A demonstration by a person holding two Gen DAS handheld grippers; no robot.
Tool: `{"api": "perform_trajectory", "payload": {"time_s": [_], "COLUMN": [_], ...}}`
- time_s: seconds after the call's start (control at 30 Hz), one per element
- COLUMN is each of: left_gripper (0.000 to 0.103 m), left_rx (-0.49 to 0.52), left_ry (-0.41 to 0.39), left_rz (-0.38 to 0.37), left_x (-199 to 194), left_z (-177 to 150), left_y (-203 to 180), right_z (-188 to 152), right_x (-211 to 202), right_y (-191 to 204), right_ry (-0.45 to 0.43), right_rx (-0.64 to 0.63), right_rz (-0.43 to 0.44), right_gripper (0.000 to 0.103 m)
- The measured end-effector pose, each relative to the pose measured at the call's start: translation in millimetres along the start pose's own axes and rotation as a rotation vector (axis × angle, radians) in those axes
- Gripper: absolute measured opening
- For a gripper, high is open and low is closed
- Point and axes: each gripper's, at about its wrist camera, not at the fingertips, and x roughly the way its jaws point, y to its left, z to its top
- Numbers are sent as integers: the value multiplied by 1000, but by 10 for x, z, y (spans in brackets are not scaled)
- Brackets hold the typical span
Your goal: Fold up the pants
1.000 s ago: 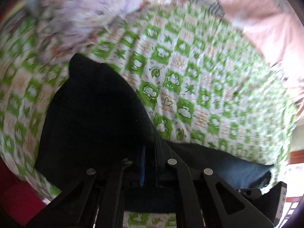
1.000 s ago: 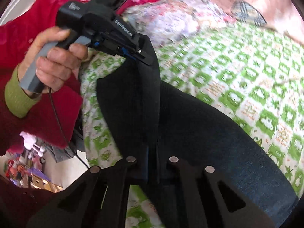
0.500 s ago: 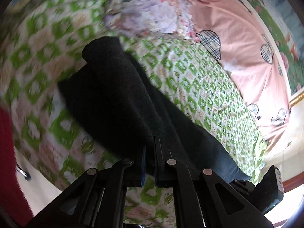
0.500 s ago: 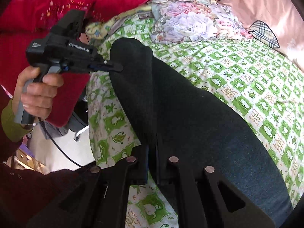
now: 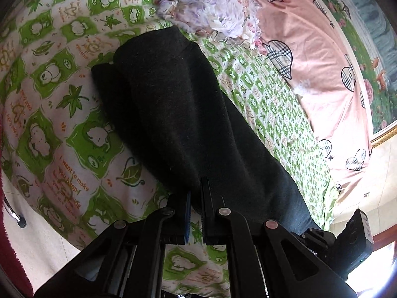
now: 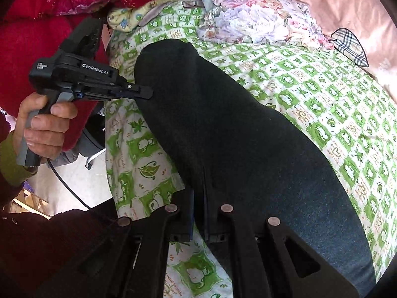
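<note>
So the pants (image 6: 223,129) just got lowered from mid-air onto the bed (image 6: 322,87); both hand-held grippers, left (image 5: 195,196) and right (image 6: 198,193), still pinching the near edge. Fold's landing.

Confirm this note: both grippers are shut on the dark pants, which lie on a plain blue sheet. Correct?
Not quite. Both the left gripper and the right gripper are shut on the dark pants, but the sheet is white with a green check pattern, not plain blue. The right wrist view shows it clearly.
</note>
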Motion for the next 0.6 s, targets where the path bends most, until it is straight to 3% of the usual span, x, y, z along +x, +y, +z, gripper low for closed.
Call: {"api": "perform_trajectory", "payload": {"time_s": [0.13, 0.23, 0.3, 0.37, 0.43, 0.5, 0.6], "left_gripper": [10, 19, 44, 54, 55, 63, 63], "left_rx": [44, 54, 51, 34, 14, -11, -30], "left_ry": [5, 3, -9, -33, -41, -34, -34], "left_rz": [12, 37, 65, 111, 115, 130, 152], "left_x": [-3, -59, -141, -252, -330, -358, -351], "left_z": [-16, 11, 38, 84, 141, 214, 322], "left_y": [1, -22, 7, 75, 146, 207, 276], "right_z": [12, 12, 15, 29, 68, 132, 258], "right_x": [19, -25, -90, -171, -260, -307, -302], "right_y": [-33, -51, -59, -83, -147, -235, -428], "right_ry": [14, 11, -1, -24, -58, -86, -116], "right_rx": [33, 61, 80, 103, 135, 165, 215], "right_rz": [15, 36, 62, 93, 122, 133, 97], "right_gripper": [9, 16, 23, 29, 31, 31, 31]}}
